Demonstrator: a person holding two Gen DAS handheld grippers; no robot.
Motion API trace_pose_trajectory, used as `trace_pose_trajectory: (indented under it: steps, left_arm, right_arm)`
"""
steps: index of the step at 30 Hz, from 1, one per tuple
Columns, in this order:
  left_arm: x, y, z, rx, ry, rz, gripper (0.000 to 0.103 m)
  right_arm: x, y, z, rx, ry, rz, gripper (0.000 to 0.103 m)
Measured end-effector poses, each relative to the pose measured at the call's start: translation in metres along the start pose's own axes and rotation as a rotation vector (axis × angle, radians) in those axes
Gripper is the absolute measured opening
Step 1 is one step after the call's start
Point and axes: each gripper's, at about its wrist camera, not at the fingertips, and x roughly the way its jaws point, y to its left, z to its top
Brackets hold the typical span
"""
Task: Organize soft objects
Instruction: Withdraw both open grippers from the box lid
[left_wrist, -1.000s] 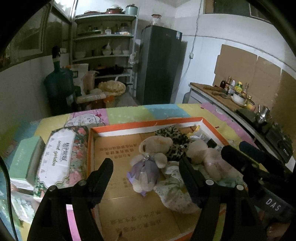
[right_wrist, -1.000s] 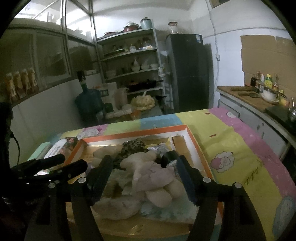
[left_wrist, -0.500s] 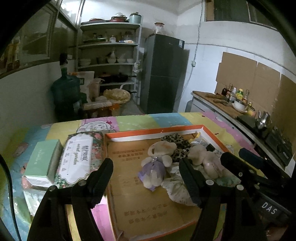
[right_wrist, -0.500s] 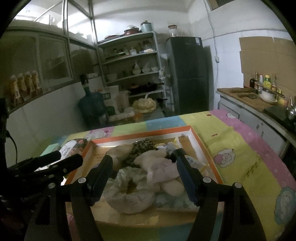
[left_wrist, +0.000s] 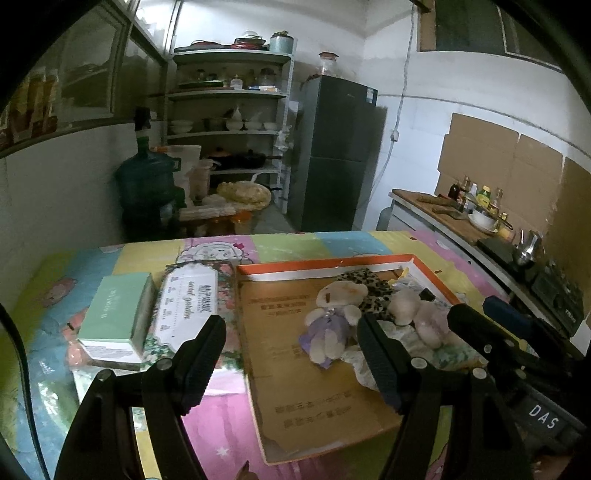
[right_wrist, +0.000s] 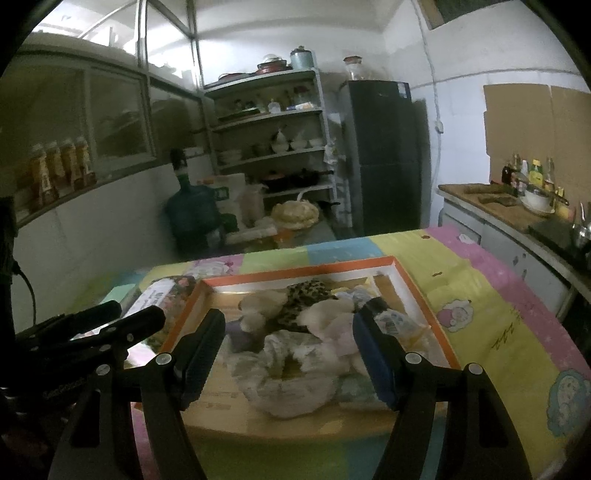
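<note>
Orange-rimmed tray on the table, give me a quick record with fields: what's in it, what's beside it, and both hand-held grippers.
tray: orange-rimmed cardboard tray on the patterned tablecloth
contents: teddy bear in purple dress, second plush bear, leopard-print cloth, pale crumpled cloth
beside tray: floral box, green box
left hand-held gripper: open, empty
right hand-held gripper: open, empty

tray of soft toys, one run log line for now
left tool: open, empty | right tool: open, empty | soft toys: in tray, untouched

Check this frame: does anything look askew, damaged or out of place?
The soft toys lie heaped on their sides at the right end of the cardboard tray, whose near-left corner looks torn. Nothing is spilled.
</note>
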Motion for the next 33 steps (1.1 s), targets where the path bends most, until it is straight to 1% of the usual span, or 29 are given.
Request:
trace_pose_trajectory:
  steps: [7,23,33]
  left_arm:
    - [-0.011,0.014,0.000,-0.007,-0.018,0.018,0.073]
    - [-0.035,0.049,-0.005,-0.041,-0.045,0.071,0.073]
    - [-0.047,0.082,-0.012,-0.076,-0.054,0.106,0.073]
  right_arm:
    - [-0.005,0.017,0.002,-0.022,-0.008,0.009,0.073]
    - [-0.005,0.069,0.000,-0.076,-0.008,0.053,0.073]
    - [-0.001,0.100,-0.008,-0.094,0.006,0.088,0.073]
